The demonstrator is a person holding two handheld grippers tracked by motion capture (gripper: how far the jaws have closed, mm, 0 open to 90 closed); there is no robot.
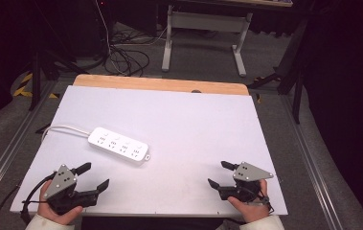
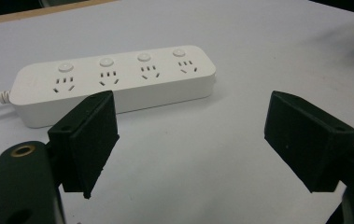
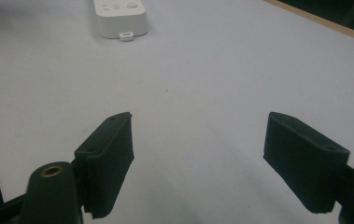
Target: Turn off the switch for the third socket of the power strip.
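One white power strip [image 1: 119, 144] lies on the worktop [image 1: 193, 124]; it carries four sockets and four round buttons; two tools, left [image 1: 95, 176] and right [image 1: 217, 173], each with two jaws.

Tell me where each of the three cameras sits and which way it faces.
High view: above the person's side, facing forward and down on the table; both hands, left claw and right claw show.
Left gripper view: rides the left claw, facing the power strip close by; open jaws show.
Right gripper view: rides the right claw, facing across bare tabletop; open jaws show.
All three share the power strip.
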